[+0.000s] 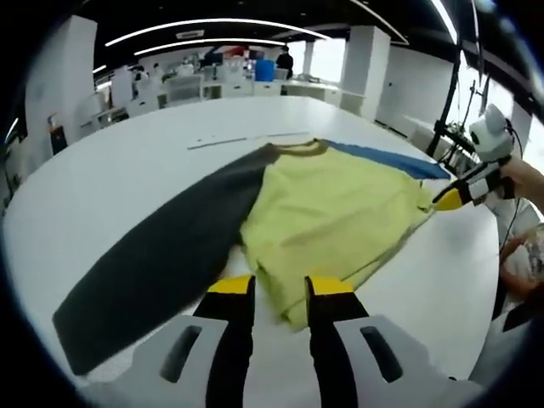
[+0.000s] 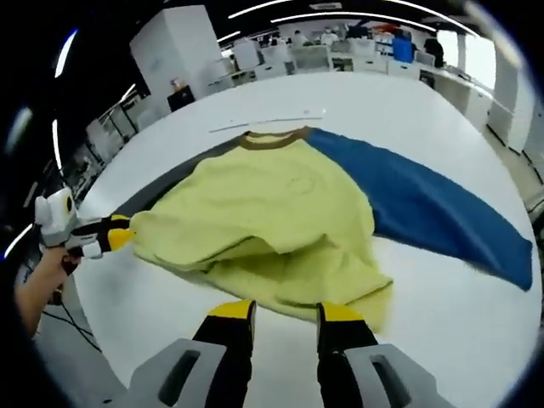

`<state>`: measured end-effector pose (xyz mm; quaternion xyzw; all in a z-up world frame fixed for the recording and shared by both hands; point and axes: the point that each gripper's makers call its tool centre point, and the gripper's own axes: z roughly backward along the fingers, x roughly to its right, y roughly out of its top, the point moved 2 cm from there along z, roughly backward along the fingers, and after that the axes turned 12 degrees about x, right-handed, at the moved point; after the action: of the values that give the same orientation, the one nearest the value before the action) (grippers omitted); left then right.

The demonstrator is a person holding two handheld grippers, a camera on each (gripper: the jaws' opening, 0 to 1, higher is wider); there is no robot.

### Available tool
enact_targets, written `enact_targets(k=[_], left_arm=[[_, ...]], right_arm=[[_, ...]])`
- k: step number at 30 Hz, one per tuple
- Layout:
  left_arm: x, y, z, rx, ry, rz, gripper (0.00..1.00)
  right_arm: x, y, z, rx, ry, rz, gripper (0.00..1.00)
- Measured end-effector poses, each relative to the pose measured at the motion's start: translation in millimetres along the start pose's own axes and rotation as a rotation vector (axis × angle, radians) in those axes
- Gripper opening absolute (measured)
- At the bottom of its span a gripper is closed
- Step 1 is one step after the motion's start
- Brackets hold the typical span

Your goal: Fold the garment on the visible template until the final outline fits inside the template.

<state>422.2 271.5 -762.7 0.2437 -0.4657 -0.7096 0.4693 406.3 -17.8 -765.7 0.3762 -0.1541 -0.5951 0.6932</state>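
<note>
Yellow-tipped fingers of the left gripper [image 1: 280, 293] stand narrowly parted at the shirt's [image 1: 340, 212] near hem corner, not holding it. Right gripper [image 2: 285, 316] fingers sit parted just short of the opposite hem, gripping nothing. Lying on the white desk [image 1: 127, 170], the shirt has a yellow body, partly folded and rumpled, a dark sleeve [image 1: 161, 263] and a blue sleeve [image 2: 433, 204] stretched outward.

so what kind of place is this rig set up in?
Likely an open-plan office or lab: rows of desks and workstations behind, long ceiling strip lights, white pillars, and a large round white table holding the yellow shirt with dark grey and blue sleeves.
</note>
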Motion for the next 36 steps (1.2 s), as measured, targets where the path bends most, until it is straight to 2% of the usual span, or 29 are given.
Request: enact_targets(k=[2,6,8,11,13,19,21,27,29,36], left_arm=[[0.6,-0.6,0,-0.001,-0.002,-0.002,0.21],[1.3,-3.7,-1,-0.011,-0.007,-0.010,0.20],[1.4,-5.6,-1,-0.015,-0.004,-0.001,0.20],[2.0,-7.8,-2,-0.023,-0.005,0.003,0.18],[2.9,-8.4,-3,-0.019,-0.011,0.009,0.16],[2.5,-10.8,-5,-0.031,-0.009,0.021,0.08],[2.0,-9.9,-4,-0.027,-0.004,0.023,0.03],[2.6,-7.4,-1,-0.018,0.000,0.017,0.03],[2.2,-6.5,0,-0.015,0.000,0.015,0.03],[2.8,-1.0,5,0.002,0.003,0.018,0.02]], right_arm=[[1,0.2,-1,0.000,-0.009,-0.017,0.24],[9,2.4,-7,0.015,-0.075,-0.083,0.22],[10,1.7,-9,0.007,-0.088,-0.084,0.19],[8,-3.6,-14,-0.021,-0.096,-0.060,0.18],[7,-2.1,-15,-0.009,-0.112,-0.033,0.18],[7,-3.5,-17,-0.026,-0.155,0.041,0.13],[9,-3.7,-16,-0.030,-0.159,0.049,0.11],[14,-4.6,-14,-0.027,-0.165,0.069,0.05],[13,-4.9,-11,-0.022,-0.155,0.049,0.05],[14,-2.3,-3,0.003,-0.125,0.077,0.01]])
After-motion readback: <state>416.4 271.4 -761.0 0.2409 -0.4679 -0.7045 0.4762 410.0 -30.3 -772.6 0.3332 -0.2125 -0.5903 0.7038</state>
